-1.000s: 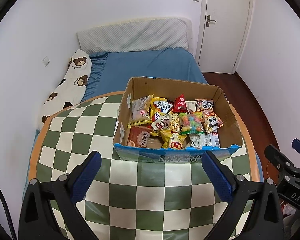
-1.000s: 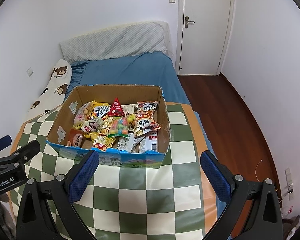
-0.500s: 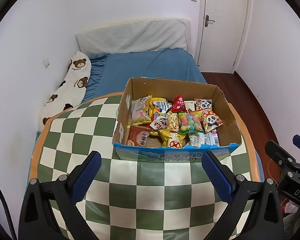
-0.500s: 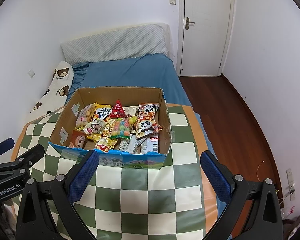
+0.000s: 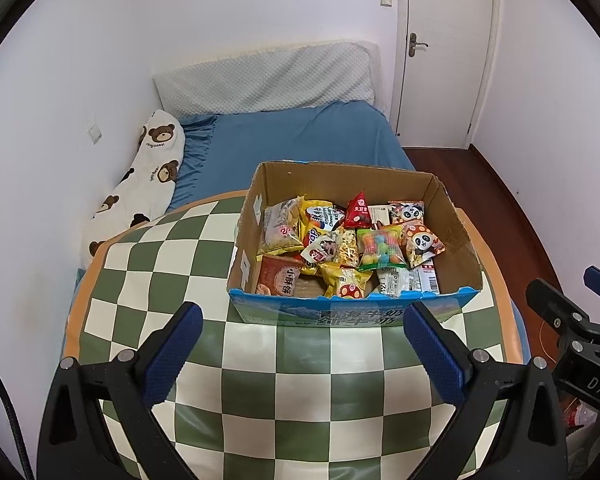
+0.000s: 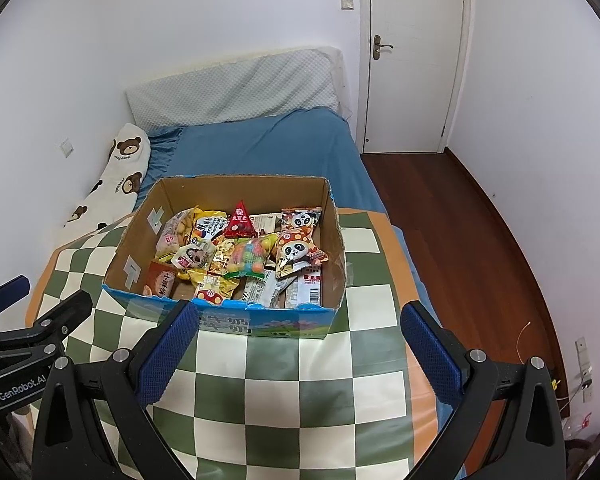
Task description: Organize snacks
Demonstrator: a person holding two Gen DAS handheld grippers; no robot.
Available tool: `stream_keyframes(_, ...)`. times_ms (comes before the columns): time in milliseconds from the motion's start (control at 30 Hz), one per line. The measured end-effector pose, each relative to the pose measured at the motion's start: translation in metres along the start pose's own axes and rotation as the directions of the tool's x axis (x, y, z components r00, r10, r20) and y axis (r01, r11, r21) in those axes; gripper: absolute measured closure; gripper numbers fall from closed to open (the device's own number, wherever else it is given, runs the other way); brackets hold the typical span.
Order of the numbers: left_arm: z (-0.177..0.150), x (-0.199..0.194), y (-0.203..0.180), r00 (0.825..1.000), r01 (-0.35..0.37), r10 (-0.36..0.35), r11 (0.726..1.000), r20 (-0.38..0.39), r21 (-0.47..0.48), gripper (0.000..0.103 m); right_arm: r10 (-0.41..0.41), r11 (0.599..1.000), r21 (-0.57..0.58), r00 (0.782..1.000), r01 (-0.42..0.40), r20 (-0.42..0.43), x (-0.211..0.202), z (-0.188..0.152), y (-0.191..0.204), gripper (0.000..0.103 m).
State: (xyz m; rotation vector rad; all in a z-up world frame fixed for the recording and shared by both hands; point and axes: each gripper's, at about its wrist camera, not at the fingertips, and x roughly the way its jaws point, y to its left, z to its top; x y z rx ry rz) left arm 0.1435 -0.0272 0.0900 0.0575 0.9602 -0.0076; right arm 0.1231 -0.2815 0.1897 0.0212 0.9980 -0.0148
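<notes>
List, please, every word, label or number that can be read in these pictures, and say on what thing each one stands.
"GenRobot.AI": on the left claw body, seen from the right wrist.
"DAS", cut off: on the right claw body, seen from the left wrist.
"纯牛奶": on the cardboard box front.
"小麻花": on the brown packet.
Other snack packets, bear pillow: print too small to read.

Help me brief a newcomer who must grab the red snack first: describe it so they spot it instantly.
On the checkered table stands an open cardboard box of snacks. Look toward its back wall, about the middle: the red pouch stands point-up among flat packets. It is the only solid red, triangular one, between a yellow bag and a panda packet.
</notes>
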Motion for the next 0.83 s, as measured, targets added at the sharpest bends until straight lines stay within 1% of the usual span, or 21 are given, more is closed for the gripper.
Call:
stream_keyframes(200, 0.0008, -0.0018, 0.0012, 1.000, 0.007, -0.007, 1.000, 0.002, -0.001, 0.000, 0.009, 1.000, 0.010, 1.000, -0.009, -0.004, 0.0006, -0.0007, -0.0015, 0.000)
stream_keyframes(833, 0.0008, -0.0056, 0.0059, 1.000, -0.007, 0.007, 1.000, 0.012, -0.007, 0.000, 0.018, 1.000, 0.008, 1.000, -0.017, -0.013, 0.0017, -0.0018, 0.0000, 0.000)
